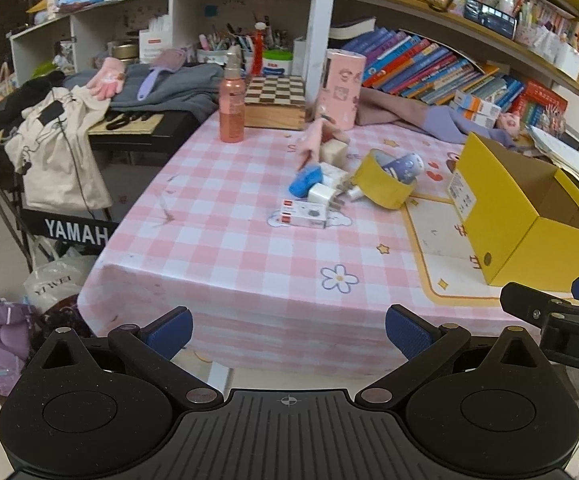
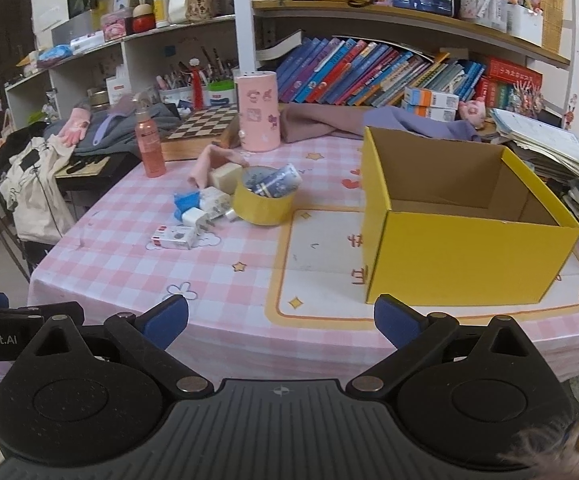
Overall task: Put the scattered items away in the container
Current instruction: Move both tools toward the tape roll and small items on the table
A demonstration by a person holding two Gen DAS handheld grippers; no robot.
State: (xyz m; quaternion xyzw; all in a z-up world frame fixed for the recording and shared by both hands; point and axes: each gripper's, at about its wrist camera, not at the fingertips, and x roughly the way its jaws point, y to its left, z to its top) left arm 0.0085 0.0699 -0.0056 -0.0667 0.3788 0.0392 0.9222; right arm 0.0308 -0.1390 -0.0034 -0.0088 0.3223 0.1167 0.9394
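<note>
Left tool hangs off the near edge of the tabletop, blue pads wide apart, gripping nothing; right tool likewise spread and empty, just short of the same edge, with the left tool's body visible at its left side. Nothing stands between either tool and the items; bare pink-check cloth lies ahead. Yellow box, open-topped and apparently empty, sits on the right half, directly ahead of the right tool. The scattered cluster lies mid-tabletop, left of the box: yellow tape ring with a blue patterned roll leaning inside; white chargers touching a blue scrap; small white carton nearest the edge; beige block and pink cloth behind. Pink spray bottle and pink canister stand upright farther back.
</note>
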